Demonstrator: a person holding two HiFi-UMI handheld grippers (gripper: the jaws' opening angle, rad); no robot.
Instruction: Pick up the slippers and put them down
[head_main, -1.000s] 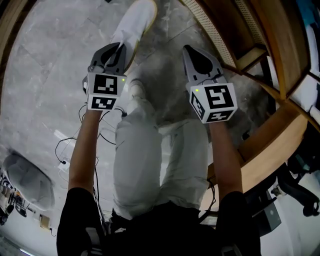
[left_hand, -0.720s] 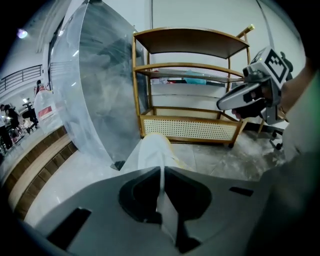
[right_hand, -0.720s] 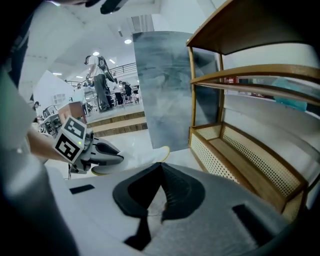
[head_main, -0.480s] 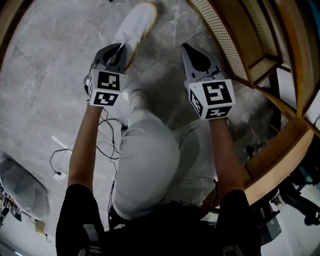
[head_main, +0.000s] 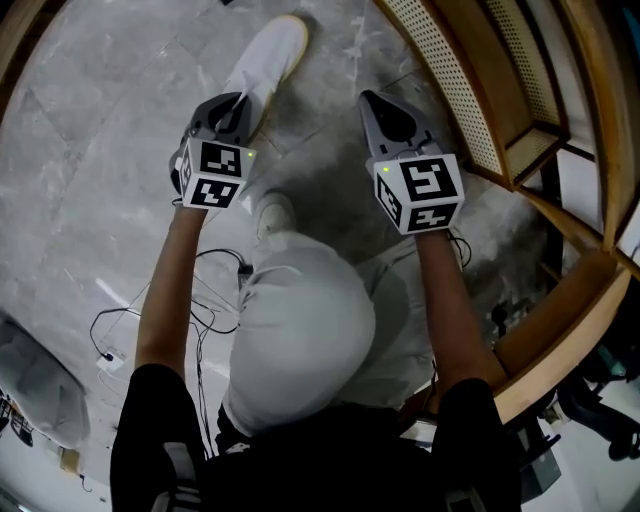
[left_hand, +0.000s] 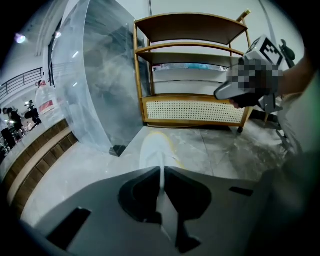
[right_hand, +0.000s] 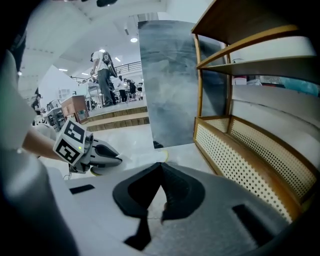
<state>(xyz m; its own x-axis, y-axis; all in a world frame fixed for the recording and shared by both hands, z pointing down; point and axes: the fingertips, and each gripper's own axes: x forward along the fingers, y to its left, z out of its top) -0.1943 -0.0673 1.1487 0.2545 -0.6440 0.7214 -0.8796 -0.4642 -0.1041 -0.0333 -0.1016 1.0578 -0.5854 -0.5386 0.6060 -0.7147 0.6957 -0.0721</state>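
**Two grippers held low over a marble floor**

A left gripper (head_main: 238, 103) and a right gripper (head_main: 369, 102) are held out side by side on bare forearms, well apart, each narrowed to a closed point; a white slipper (head_main: 270, 50) is seen on the grey marble floor (head_main: 90, 130), its near end overlapped by the left tip, contact not discernible; a wooden shelf unit (head_main: 520, 150) with a perforated panel is set at the right; thin cables (head_main: 200, 300) are strewn beside a bent knee (head_main: 300, 335) in pale trousers.
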